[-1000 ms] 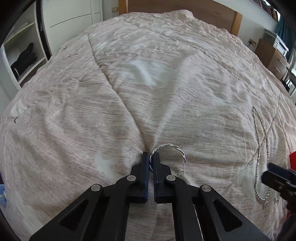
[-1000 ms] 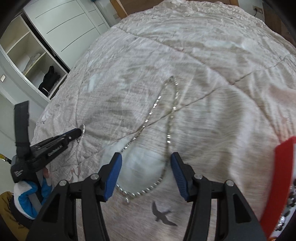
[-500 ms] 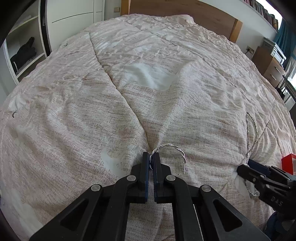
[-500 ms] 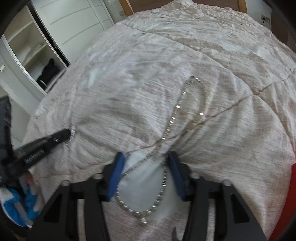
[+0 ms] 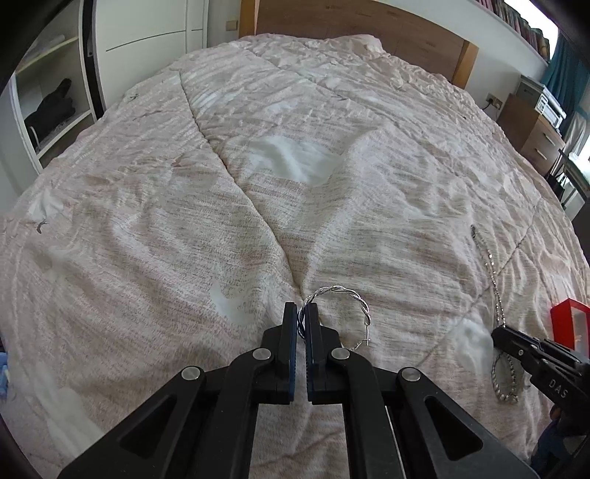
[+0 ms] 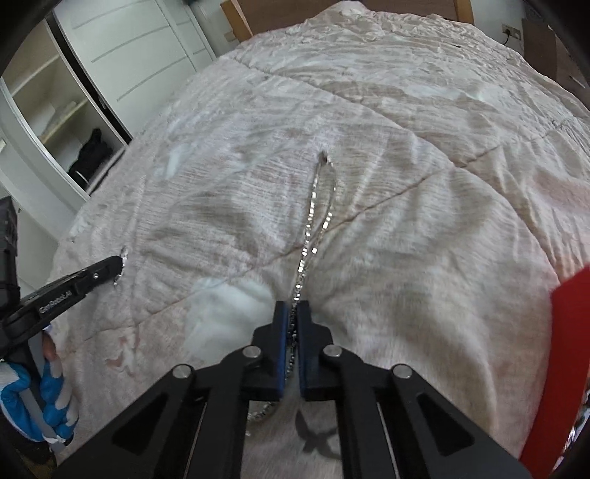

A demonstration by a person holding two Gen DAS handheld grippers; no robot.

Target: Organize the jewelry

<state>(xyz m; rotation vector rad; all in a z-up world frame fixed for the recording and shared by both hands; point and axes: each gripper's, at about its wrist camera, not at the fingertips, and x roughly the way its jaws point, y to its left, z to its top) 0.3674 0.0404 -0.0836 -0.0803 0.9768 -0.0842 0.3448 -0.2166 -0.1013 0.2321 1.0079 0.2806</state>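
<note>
A twisted silver hoop (image 5: 348, 294) sticks out of my left gripper (image 5: 301, 313), which is shut on the hoop's left end just above the bedspread (image 5: 258, 184). In the right wrist view the same gripper (image 6: 120, 263) shows at the left with the hoop's edge at its tip. A long silver necklace (image 6: 313, 206) lies stretched away over the cover. My right gripper (image 6: 292, 309) is shut on its chain near the near end, and a short loop hangs below the pads. The left wrist view has that gripper (image 5: 496, 333) and the necklace (image 5: 494, 272) at the right edge.
A red box (image 6: 568, 331) sits at the right edge of the bed, also the red box (image 5: 568, 324) beyond my right gripper. A hand in a blue and white glove (image 6: 37, 390) holds the left gripper. An open wardrobe (image 5: 55, 110) stands to the left, a wooden headboard (image 5: 368, 22) at the far end.
My right gripper moved forward over the necklace and its jaws closed on the chain, drawing its two strands together. The left gripper kept its hold on the hoop and lifted slightly.
</note>
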